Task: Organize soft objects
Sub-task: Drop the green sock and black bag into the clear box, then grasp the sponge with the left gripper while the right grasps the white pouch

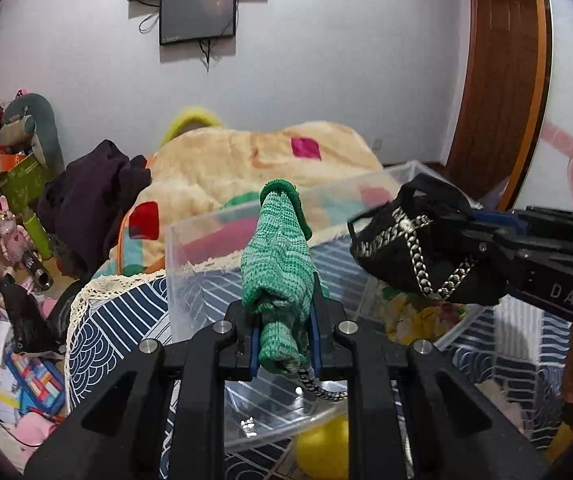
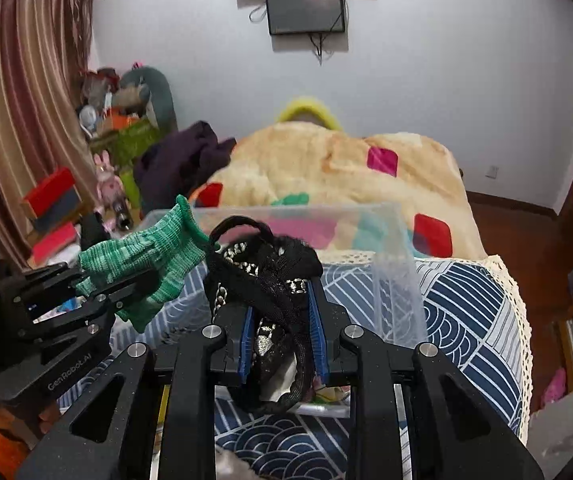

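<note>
My left gripper [image 1: 282, 328] is shut on a green knitted glove [image 1: 278, 256] and holds it upright over a clear plastic bin [image 1: 190, 268]. It also shows in the right wrist view [image 2: 142, 268] at the left. My right gripper [image 2: 282, 328] is shut on a black fabric piece with silver braid trim [image 2: 262, 276], held above the bin's [image 2: 398, 280] near edge. In the left wrist view that black piece [image 1: 418, 240] hangs to the right of the glove, apart from it.
The bin stands on a blue and white patterned cover [image 2: 466, 320] at the foot of a bed with a beige patchwork blanket [image 2: 346, 168]. A dark garment [image 1: 94, 200] lies at the bed's left. Toys and boxes [image 1: 14, 200] crowd the floor at left. A yellow ball [image 1: 322, 448] lies below.
</note>
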A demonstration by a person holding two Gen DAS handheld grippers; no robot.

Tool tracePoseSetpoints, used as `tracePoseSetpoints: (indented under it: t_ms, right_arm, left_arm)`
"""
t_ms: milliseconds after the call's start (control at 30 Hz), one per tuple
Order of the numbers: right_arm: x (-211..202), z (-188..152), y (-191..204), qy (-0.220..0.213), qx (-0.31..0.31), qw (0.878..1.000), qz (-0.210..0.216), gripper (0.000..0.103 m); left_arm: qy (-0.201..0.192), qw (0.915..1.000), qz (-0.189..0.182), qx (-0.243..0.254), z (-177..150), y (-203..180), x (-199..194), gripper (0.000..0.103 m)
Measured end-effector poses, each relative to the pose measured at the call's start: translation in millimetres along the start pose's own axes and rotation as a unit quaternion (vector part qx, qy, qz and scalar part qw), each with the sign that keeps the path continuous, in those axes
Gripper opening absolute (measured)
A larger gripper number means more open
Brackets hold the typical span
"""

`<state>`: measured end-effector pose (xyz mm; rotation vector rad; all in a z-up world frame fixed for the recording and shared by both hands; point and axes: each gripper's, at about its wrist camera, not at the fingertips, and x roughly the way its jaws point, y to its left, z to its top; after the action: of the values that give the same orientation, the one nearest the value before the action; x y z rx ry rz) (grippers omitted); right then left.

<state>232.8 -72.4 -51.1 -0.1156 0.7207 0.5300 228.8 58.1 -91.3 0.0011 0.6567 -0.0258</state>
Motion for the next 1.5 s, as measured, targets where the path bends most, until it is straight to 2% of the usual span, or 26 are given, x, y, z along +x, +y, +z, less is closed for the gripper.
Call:
tracePoseSetpoints:
  t_ms: [233,300,333,400,467,633,767,933,1133,1333,1500]
  right_arm:
    - [11,-4,6,0.023,-0.021,0.999,-0.013,0.022]
    - [8,-3,7,0.021,-0.027,0.999,-0.020,0.024]
    - [6,-2,6,0.021,-0.029,0.999,-0.021,0.027]
    - [0,-3,6,0.018,-0.034,0.999,-0.022,0.034]
    - [-6,-4,5,0.011,-0.035,0.999,-0.023,0.048]
    - [-28,-8,5,-0.005,-0.038,0.999,-0.015,0.058]
    - [-49,-10,8,-0.030,-0.043,0.998,-0.018,0.082]
    - [-78,-13,9,-0.060,-0.041,0.997,-0.009,0.083]
    - [-97,-29,10,-0.082,-0.033,0.996,-0.012,0.092]
    - [-97,-55,12,-0.069,-0.027,0.997,-0.001,0.095]
    - [-84,-79,15,-0.035,-0.020,0.999,0.007,0.095]
  left_arm:
    - [0.026,0.9996,-0.004,0.009,-4,-3,13,0.019]
    - [0.034,0.9994,-0.010,0.005,-5,-1,14,0.031]
    - [0.035,0.9993,-0.013,0.002,-5,-1,13,0.036]
    - [0.027,0.9995,-0.016,-0.006,-6,1,7,0.054]
    - [0.014,0.9997,-0.015,-0.009,-6,2,-1,0.056]
    - [-0.001,0.9997,-0.023,-0.004,-4,2,-21,0.059]
    - [-0.030,0.9992,-0.025,-0.003,-8,1,-48,0.070]
    - [-0.045,0.9981,-0.037,-0.019,-15,4,-75,0.079]
    - [-0.061,0.9976,-0.029,-0.012,-30,2,-101,0.094]
    - [-0.039,0.9989,-0.025,0.002,-58,-5,-109,0.097]
    - [-0.004,0.9995,-0.030,0.000,-85,-10,-98,0.097]
